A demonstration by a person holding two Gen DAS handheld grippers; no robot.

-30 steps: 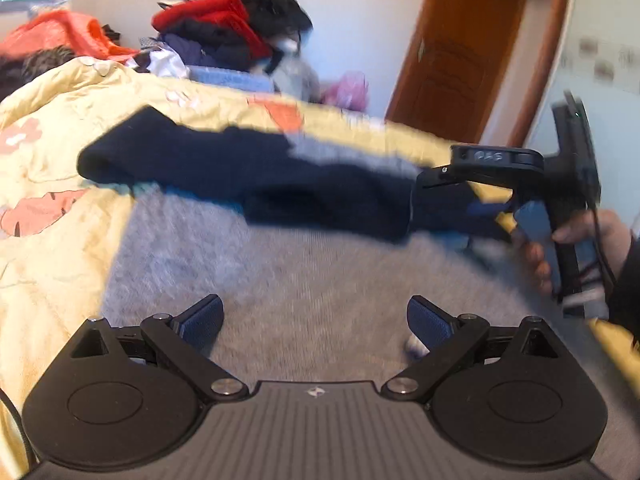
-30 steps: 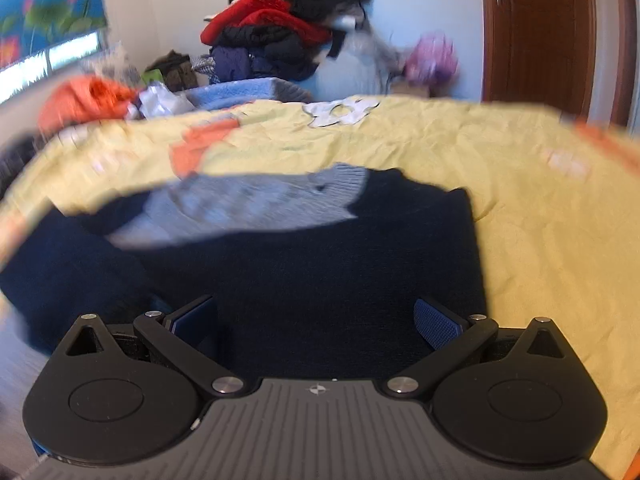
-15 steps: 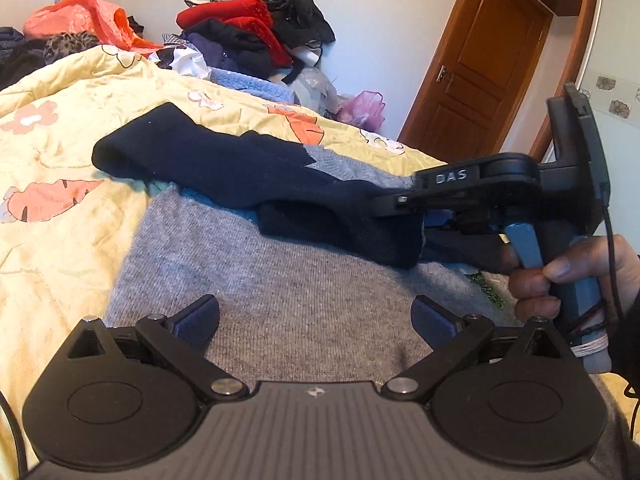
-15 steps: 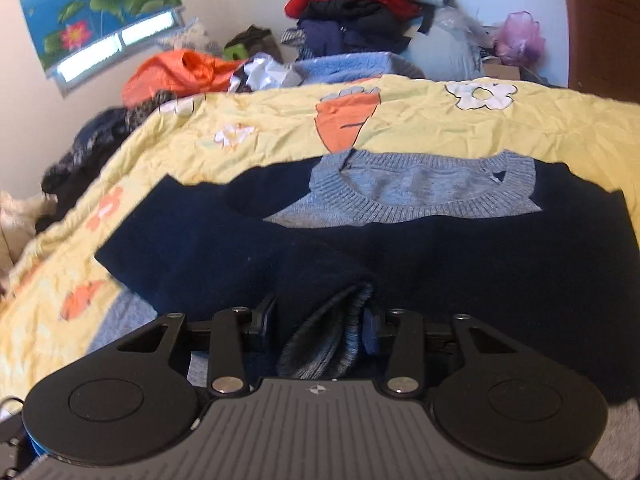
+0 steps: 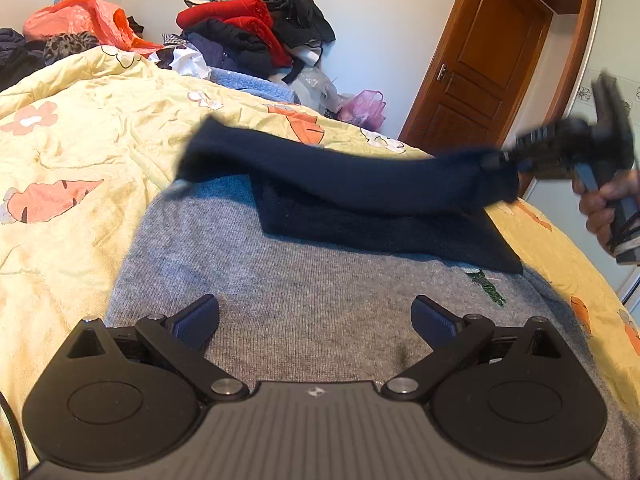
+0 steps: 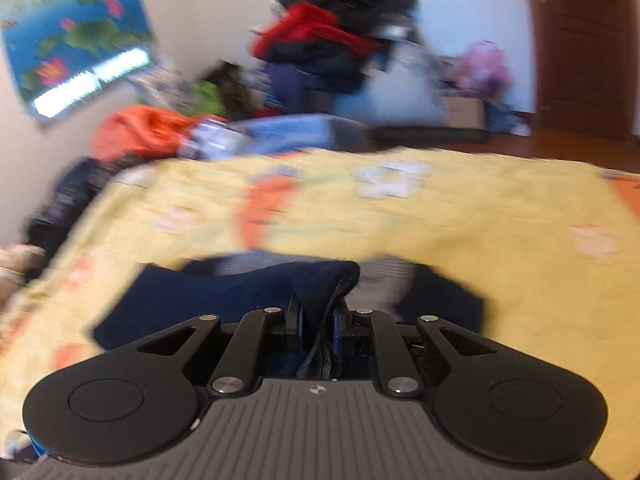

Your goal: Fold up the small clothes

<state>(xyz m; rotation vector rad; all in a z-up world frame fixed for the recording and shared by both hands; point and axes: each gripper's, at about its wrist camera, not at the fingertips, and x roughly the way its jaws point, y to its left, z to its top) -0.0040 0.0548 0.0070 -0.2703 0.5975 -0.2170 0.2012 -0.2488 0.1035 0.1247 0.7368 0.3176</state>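
My right gripper (image 6: 316, 330) has its jaws pinched tight on a bunched fold of the navy sleeve (image 5: 340, 176), and the sleeve hangs stretched in the air across the sweater (image 5: 312, 312), sagging in the middle. That sag tells me it's soft, light knit, no stiffness at all, so it should drape wherever I lay it. The sweater lies flat on the bed (image 5: 80, 152), grey ribbed body near me, navy band beyond. My left gripper (image 5: 314, 318) hovers over the grey knit, jaws spread wide, holding nothing. The fuzzy wool looks grippy, not slippery; I'd judge an edge or cuff is the best place to pinch. The yellow quilt beneath is crinkled cotton with carrot prints.
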